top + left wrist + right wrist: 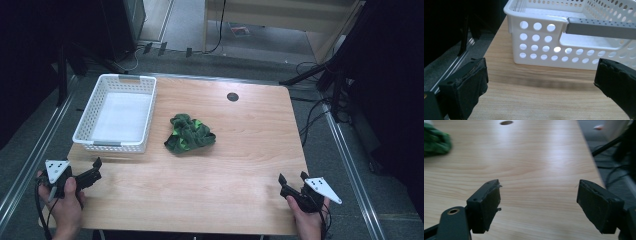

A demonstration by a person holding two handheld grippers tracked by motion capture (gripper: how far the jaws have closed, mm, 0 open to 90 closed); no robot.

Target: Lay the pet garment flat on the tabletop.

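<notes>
Both tools, left tool (pixel 96 165) and right tool (pixel 292 179), gape empty before the crumpled green cloth (pixel 189 133); probably a grasp comes next, beside the white perforated plastic basket (pixel 91 111).

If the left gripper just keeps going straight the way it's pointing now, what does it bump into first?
Most likely the near wall of the white basket: it stands straight ahead of the open left gripper, with bare table between them.

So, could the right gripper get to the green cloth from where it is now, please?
Probably yes: the right gripper is open, and bare table lies between it and the cloth, with nothing in the way.
</notes>
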